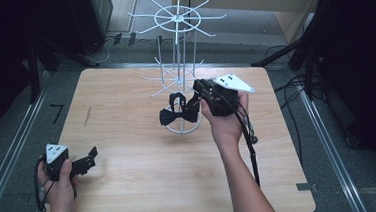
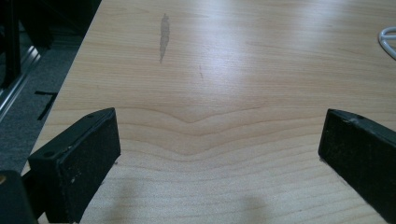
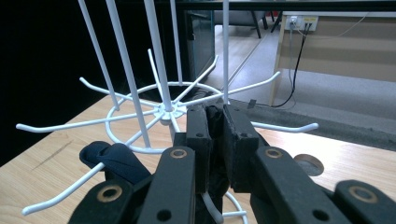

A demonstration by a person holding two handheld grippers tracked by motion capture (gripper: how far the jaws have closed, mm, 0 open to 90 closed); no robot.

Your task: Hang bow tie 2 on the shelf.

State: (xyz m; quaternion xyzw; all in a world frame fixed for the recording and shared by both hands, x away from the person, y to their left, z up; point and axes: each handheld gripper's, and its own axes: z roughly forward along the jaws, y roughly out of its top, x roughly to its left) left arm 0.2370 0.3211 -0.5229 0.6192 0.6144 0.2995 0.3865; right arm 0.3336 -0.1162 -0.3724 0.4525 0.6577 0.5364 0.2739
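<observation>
Hanging step in hand, by the look of it: right gripper point(image 1: 191, 101) at the lower tier of the white wire rack point(image 1: 176, 19), mid-table toward the far side, jaws pressed together on the band of a black bow tie point(image 1: 178, 115), its bow dangling just in front of the rack's base ring. Left gripper point(image 1: 90, 158) idle near the near-left corner of the table point(image 1: 146, 189), jaws wide apart over bare wood. Next, probably: slip the band over a hook point(image 3: 60, 193), then release.
</observation>
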